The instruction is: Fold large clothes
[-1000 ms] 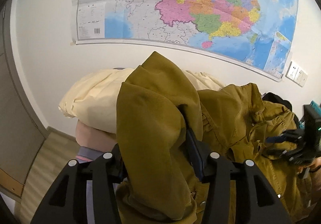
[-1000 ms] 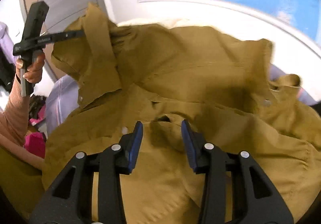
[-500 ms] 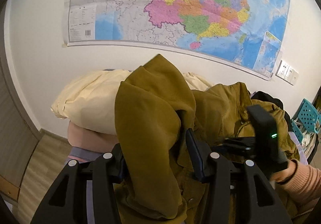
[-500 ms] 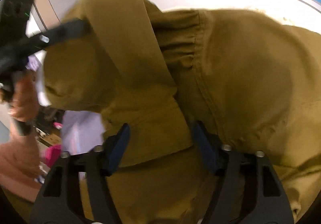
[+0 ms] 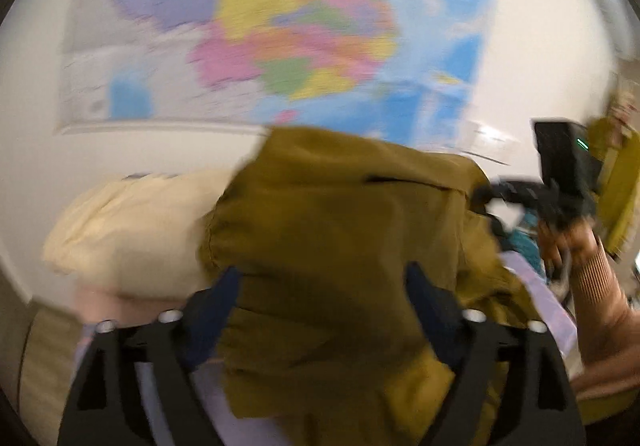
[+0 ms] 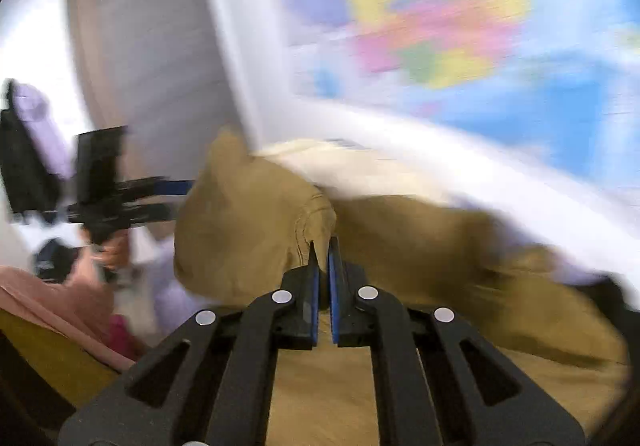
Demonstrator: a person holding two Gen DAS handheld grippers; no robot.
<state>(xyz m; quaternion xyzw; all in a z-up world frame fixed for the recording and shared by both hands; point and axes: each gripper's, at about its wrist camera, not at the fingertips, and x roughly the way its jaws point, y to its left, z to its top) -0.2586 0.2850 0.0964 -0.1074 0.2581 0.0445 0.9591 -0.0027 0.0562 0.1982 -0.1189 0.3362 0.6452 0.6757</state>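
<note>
Two sets of black tongs with blue pads work on one large olive-brown cotton jacket, which is bunched and lifted in front of a white wall, over a pale lilac sheet and just before a cream pillow stacked on a pinkish cushion.

In the left wrist view the left tongs stand wide apart, having just been opening. A thick fold of the jacket hangs between the pads; the blur leaves it unclear whether they press on it.

In the right wrist view the right tongs have just been closing and are now pinched nearly together on a thin ridge of the jacket's cloth, which pokes up between the blue pads. From that pinch the fabric spreads to both sides and lies under the tongs.

Each view also shows the other tool at its edge: the right tongs appear at the far right of the left view, held by a hand in a ribbed peach sleeve; the left tongs reach toward the jacket's raised corner from the left.

A blurred, many-coloured wall map hangs above the pile, and a grey door stands left of it.
</note>
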